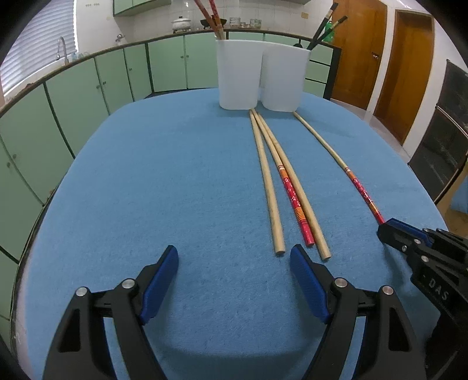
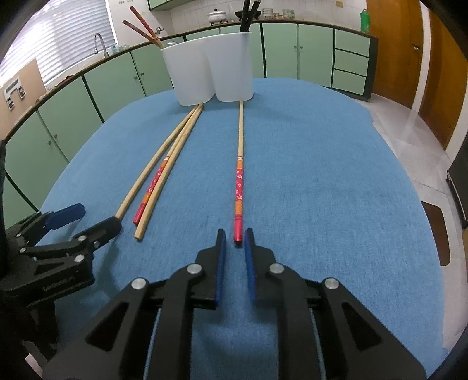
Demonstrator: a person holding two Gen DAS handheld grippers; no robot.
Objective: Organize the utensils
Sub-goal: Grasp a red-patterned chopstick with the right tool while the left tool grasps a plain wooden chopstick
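A white two-cup utensil holder [image 1: 257, 77] [image 2: 213, 70] stands at the far end of a blue cloth. Red chopsticks stick out of its left cup [image 1: 210, 17] and black ones [image 1: 326, 26] out of its right. Three chopsticks lie together: two plain wooden ones [image 1: 267, 181] and a red-patterned one [image 1: 292, 195]. A single red-patterned chopstick [image 2: 239, 181] lies apart to the right. My right gripper [image 2: 235, 245] is narrowly open, its tips just short of that chopstick's red end. My left gripper [image 1: 234, 257] is wide open and empty, its right pad near the bundle's ends.
The blue cloth [image 1: 163, 181] covers a rounded table. Green kitchen cabinets [image 1: 87, 96] curve behind it, wooden doors [image 1: 400, 70] stand at the right. The left gripper shows in the right wrist view [image 2: 73, 225], the right gripper in the left wrist view [image 1: 424, 248].
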